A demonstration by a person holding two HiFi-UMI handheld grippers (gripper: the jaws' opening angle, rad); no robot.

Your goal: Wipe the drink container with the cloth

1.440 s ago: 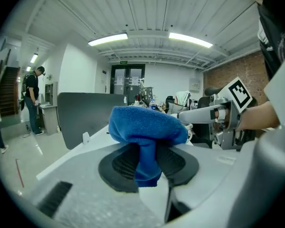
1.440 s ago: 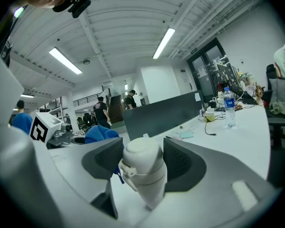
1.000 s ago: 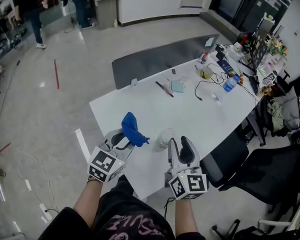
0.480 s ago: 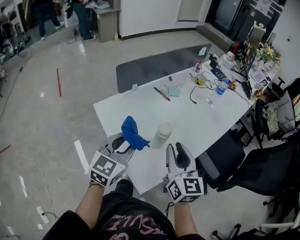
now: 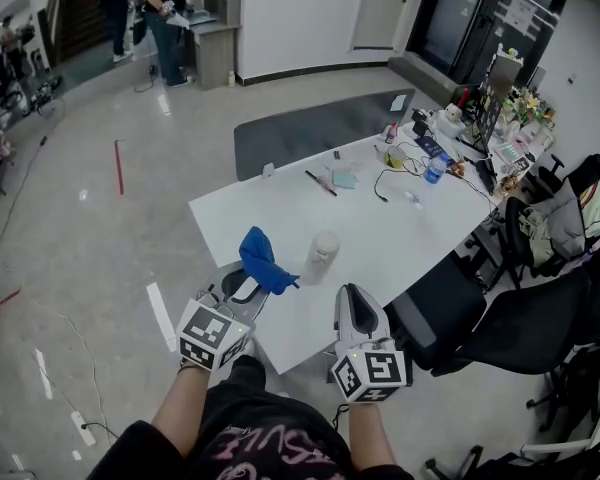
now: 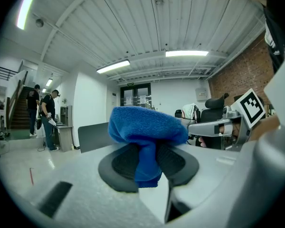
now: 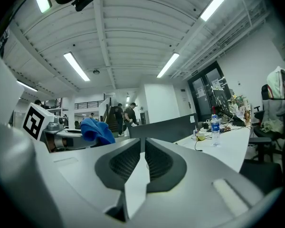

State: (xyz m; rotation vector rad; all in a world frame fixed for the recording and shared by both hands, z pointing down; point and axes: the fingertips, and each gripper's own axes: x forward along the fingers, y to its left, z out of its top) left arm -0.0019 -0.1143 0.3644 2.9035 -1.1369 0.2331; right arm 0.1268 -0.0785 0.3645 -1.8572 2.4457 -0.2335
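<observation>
We see a white table (image 5: 380,238) standing on a glossy grey floor (image 5: 100,238). Toward its near end a pale drink container (image 5: 323,249) stands upright, well apart from everything else. At the far end lie what looks like a dark pen (image 5: 317,182), a pale green pad (image 5: 344,179) just beside it, a looping black cable (image 5: 385,183) and a water bottle (image 5: 435,171).

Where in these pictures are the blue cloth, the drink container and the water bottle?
blue cloth (image 5: 259,257): head view, on its bunched middle.
drink container (image 5: 322,251): head view, on its pale side wall.
water bottle (image 5: 435,170): head view, on its clear body below the cap.
</observation>
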